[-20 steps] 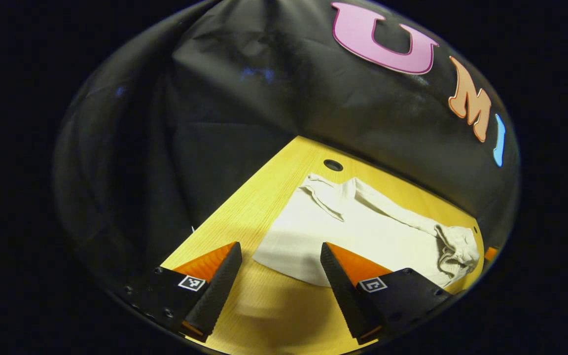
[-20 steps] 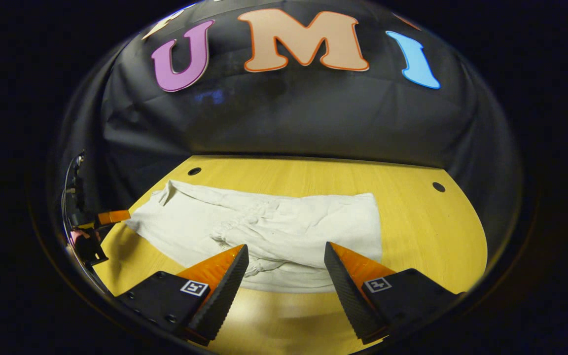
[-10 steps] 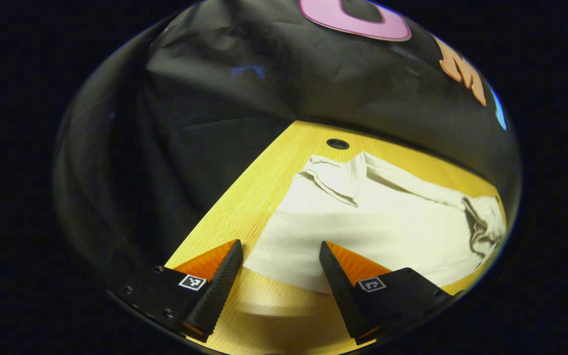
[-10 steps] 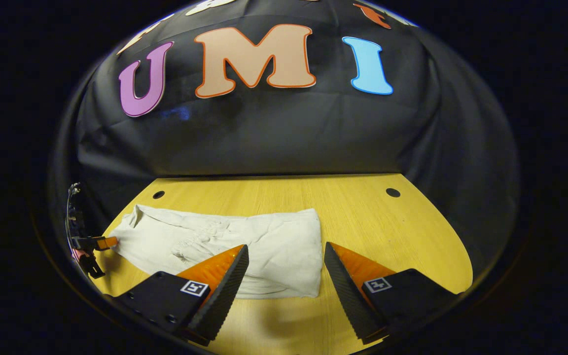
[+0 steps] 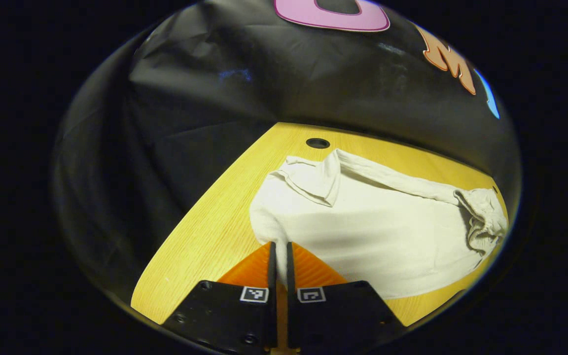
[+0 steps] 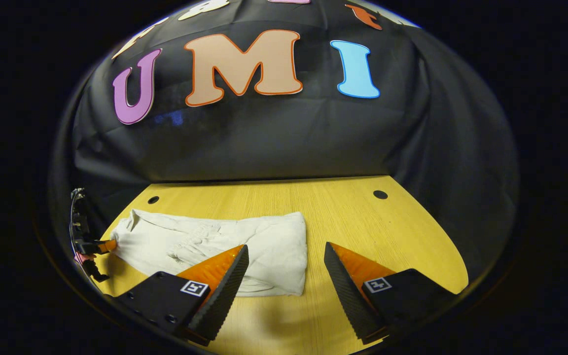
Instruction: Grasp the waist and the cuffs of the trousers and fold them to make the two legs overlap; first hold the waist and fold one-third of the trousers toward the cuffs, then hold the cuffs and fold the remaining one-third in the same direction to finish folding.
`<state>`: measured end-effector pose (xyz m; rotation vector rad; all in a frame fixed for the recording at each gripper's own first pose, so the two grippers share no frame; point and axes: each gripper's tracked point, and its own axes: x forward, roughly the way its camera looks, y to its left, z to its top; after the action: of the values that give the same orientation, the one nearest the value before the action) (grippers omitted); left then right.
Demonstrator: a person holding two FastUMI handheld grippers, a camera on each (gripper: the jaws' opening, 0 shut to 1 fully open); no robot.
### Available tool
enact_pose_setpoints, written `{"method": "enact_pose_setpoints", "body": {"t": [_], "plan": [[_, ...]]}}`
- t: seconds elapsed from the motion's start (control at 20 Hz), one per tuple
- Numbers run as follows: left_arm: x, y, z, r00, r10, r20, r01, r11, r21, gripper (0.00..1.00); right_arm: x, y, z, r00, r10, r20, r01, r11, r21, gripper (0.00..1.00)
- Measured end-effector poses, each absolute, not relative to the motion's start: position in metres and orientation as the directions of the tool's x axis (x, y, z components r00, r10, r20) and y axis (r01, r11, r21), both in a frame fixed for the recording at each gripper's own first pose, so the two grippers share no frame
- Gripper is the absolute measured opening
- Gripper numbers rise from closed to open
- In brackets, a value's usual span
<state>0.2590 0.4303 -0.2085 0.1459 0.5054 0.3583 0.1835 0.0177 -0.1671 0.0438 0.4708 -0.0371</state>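
Note:
Cream trousers (image 5: 372, 231) lie partly folded on the yellow wooden table (image 5: 205, 231). Their gathered waist (image 5: 483, 222) rests on top at the right in the left gripper view. My left gripper (image 5: 279, 245) is shut on the near edge of the cuff end, with cloth running in between its tips. The right gripper view has the trousers (image 6: 185, 239) at lower left, and the left gripper (image 6: 108, 245) pinches their left end. My right gripper (image 6: 286, 247) hovers open near the trousers' folded right edge, holding nothing.
The table has round holes near its back edge (image 6: 380, 194) (image 6: 153, 199) (image 5: 317, 143). Bare table (image 6: 377, 231) stretches to the right of the trousers. Black cloth walls close in behind and on both sides.
My left gripper has moved in to the trousers' cuff end and shut on its edge. The right gripper has drawn back and to the right, staying open.

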Motion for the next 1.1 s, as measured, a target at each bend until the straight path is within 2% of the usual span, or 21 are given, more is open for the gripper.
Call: {"method": "enact_pose_setpoints", "body": {"t": [0.1,0.25,0.4,0.55,0.75,1.1], "plan": [[0.257,0.431,-0.200,0.822,0.365,-0.437,-0.305,0.930,0.204,0.01,0.181,0.014,-0.165,0.890,-0.031,-0.454,0.048,0.998,0.027,0.96],[0.252,0.439,-0.187,0.836,0.335,-0.434,-0.327,0.940,0.096,0.00,0.175,0.005,-0.160,0.891,-0.038,-0.452,0.054,0.998,0.023,0.96],[0.259,0.425,-0.156,0.883,0.247,-0.399,-0.306,0.948,-0.090,0.00,0.171,-0.006,-0.157,0.893,-0.046,-0.448,0.058,0.998,0.012,0.96],[0.256,0.381,-0.096,0.933,0.157,-0.322,-0.241,0.941,-0.239,0.00,0.165,-0.017,-0.152,0.894,-0.045,-0.446,0.060,0.998,0.020,0.96],[0.254,0.296,-0.031,0.971,0.069,-0.230,-0.131,0.955,-0.267,0.00,0.161,-0.035,-0.148,0.898,-0.031,-0.438,0.055,0.998,0.044,0.96],[0.263,0.144,0.003,0.976,-0.141,-0.163,0.093,0.957,-0.274,0.00,0.151,-0.072,-0.144,0.903,-0.009,-0.429,0.048,0.996,0.080,0.96]]}}
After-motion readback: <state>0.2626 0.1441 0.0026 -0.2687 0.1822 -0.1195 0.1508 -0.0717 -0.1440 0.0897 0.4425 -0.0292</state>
